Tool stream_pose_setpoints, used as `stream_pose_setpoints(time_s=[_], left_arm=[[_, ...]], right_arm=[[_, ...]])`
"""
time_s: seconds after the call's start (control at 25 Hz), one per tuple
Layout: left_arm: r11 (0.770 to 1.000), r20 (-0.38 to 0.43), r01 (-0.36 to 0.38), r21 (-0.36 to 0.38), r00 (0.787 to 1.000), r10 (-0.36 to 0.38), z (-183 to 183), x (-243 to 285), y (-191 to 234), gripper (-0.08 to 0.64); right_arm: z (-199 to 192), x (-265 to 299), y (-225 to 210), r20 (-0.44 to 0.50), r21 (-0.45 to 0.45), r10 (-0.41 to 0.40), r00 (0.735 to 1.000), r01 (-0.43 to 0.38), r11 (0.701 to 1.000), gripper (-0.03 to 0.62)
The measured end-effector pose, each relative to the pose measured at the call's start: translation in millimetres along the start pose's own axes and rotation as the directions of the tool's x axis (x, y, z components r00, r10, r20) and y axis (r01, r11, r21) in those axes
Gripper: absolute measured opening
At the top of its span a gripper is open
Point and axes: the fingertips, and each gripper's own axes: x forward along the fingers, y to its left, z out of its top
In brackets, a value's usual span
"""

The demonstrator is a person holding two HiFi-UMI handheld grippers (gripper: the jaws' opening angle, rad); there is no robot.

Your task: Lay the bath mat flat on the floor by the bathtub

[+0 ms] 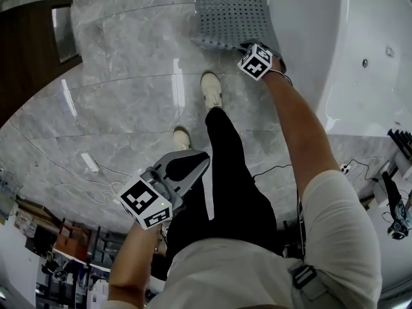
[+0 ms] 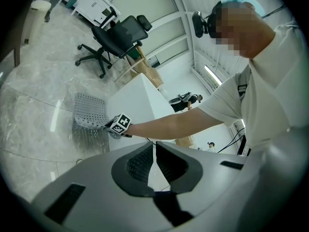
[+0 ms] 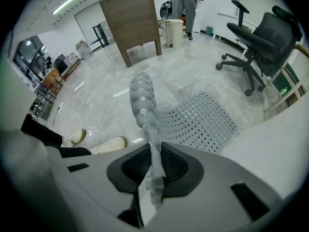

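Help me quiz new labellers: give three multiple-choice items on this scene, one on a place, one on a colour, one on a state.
1. Where is the bath mat relative to the bathtub?
A. inside it
B. beside it, over the floor
C. far off, on the office chair

2. What colour is the mat?
A. red
B. green
C. grey

3. What state is the right claw in?
A. shut on the mat's edge
B. wide open and empty
C. shut on a shoe

Answers:
1. B, the head view shows it outside the tub wall.
2. C, it is grey in every view.
3. A, the right gripper view shows the edge pinched between its jaws.
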Motion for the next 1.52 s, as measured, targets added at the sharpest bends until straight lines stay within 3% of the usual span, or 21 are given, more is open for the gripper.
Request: stream_pose_setpoints(time_s=[0.36, 0.48, 0.84, 1.2, 1.4, 1.52], left_arm=[[1.0, 0.004, 0.013, -0.001, 1.0, -0.013, -21.1, -9.1, 5.1, 0.031], [1.0, 0.012, 0.023, 0.005, 1.0, -0.023, -28.8, -16.3, 2.8, 0.031], [0.988, 0.054, 0.046, 0.146, 0.997, -0.055, -53.3, -63.3, -32.6, 0.031], [0.935, 0.073, 0.075, 0.346, 0.992, -0.106, -113.1, -170.2, -119.1, 0.031], [0.894, 0.09, 0.081, 0.44, 0.987, -0.134, -145.8, -233.3, -176.8, 0.031], [0.872, 0.094, 0.069, 0.484, 0.987, -0.131, -155.2, -267.1, -202.4, 0.031]], right_arm=[[-16.0, 19.7, 29.9, -0.043, 0.132, 0.029, 0.999, -0.023, 0.991, 0.098], [-24.3, 17.4, 39.7, -0.059, 0.19, 0.031, 0.998, -0.019, 0.982, 0.063], [-45.6, -47.1, 109.2, -0.054, 0.259, -0.025, 0.998, 0.038, 0.965, 0.012], [-17.6, -170.5, 255.3, 0.116, 0.388, -0.096, 0.989, 0.044, 0.92, 0.009], [-5.2, -268.5, 341.4, 0.203, 0.417, -0.17, 0.964, 0.072, 0.906, 0.009], [3.0, -328.8, 389.3, 0.291, 0.459, -0.215, 0.932, 0.061, 0.887, 0.009]])
